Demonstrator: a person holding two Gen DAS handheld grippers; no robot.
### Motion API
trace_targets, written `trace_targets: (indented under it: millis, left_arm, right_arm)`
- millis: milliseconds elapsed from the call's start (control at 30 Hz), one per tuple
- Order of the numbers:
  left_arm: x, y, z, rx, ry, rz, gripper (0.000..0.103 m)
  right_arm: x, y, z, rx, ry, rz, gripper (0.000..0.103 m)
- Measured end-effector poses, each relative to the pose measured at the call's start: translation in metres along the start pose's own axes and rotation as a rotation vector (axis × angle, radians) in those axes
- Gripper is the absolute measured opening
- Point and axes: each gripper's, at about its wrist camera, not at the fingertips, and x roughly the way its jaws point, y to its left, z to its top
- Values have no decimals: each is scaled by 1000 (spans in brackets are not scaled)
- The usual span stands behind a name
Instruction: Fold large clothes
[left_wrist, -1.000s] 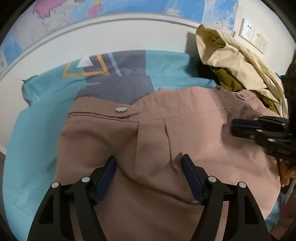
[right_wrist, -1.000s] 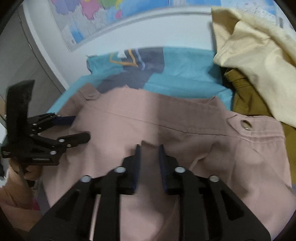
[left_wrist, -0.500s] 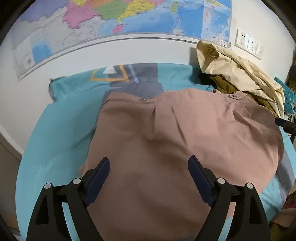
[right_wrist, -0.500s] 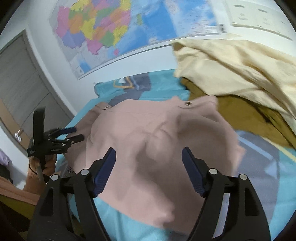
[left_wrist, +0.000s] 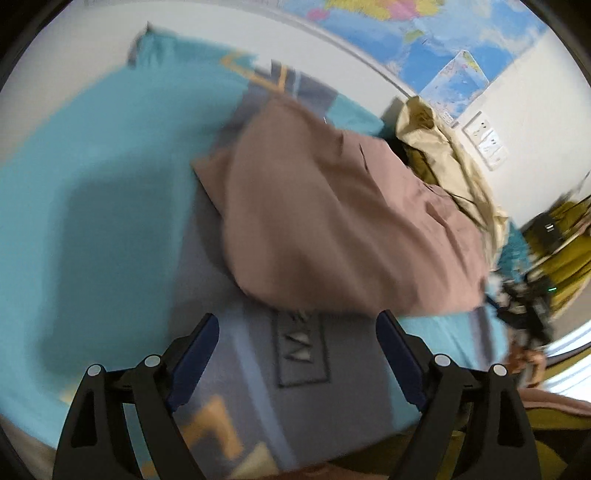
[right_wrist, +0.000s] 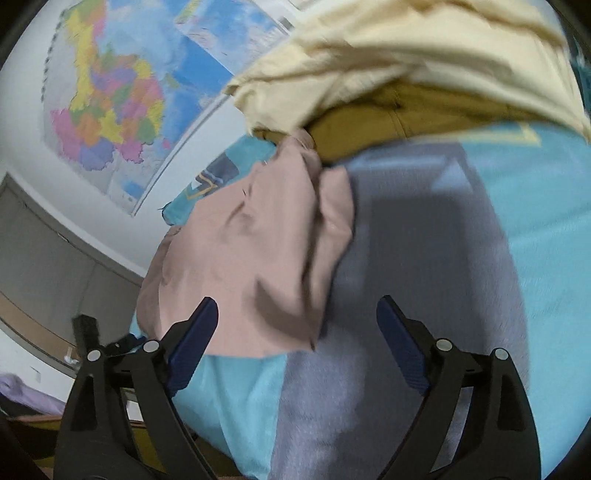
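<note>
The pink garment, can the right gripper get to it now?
Probably yes. The right gripper is open and empty, and the pink garment lies just ahead on the blue bedspread, its near edge between the fingers with nothing covering it. Blur hides the exact gap.

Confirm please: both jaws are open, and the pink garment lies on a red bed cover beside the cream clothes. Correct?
Not quite: the bed cover is turquoise with grey panels, not red, as the left wrist view shows. Both jaws are open, and the pink garment lies on it beside the cream clothes.

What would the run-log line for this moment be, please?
left gripper: open, empty | right gripper: open, empty | pink garment: lying on bedspread
</note>
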Motion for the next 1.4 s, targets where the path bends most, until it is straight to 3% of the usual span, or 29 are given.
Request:
trace_targets:
  millis: [67,167,267,500,667,833,900,933,967,1000,1033,1067,1200,1300,1400]
  left_arm:
    - [5,-6,-1,9,-17,-17,87]
    - [20,-12,7,-7,10,-125,88]
    - [32,-19,17,10,-9,-148,96]
    - [55,-20,46,-33,-37,-225,96]
    - [69,-29,65,-9,-25,-218,96]
    - [82,-42,78,62,-25,-150,90]
    - [85,-42,82,56,-27,-141,86]
    - [86,-41,84,50,-34,-125,77]
    - [87,-41,85,49,-40,-108,71]
    - [89,-41,86,52,-52,-76,60]
    - [90,-41,86,61,-68,-43,48]
    - [91,-42,85,69,-78,-23,44]
    - [89,-33,91,20,-63,-20,27]
    - [82,-31,102,16,-43,-33,23]
    - [70,-39,119,75,-49,37,22]
  right_arm:
    - [5,-2,-3,21,15,39,90]
    - [13,-1,-6,22,33,71,91]
    - [23,6,-4,-9,30,70,92]
    - [64,28,23,-88,78,96,95]
    - [100,40,56,-105,136,134,95]
    - [125,51,69,-168,188,163,94]
    - [130,51,72,-176,203,148,79]
    - [132,51,72,-184,206,148,76]
    - [135,50,72,-182,221,149,63]
    - [138,50,71,-181,234,142,40]
    - [140,49,70,-180,241,137,30]
    - [139,49,69,-180,241,142,25]
    - [124,62,74,-178,209,223,14]
    - [111,85,78,-224,182,232,13]
    - [101,116,88,-282,160,251,13]
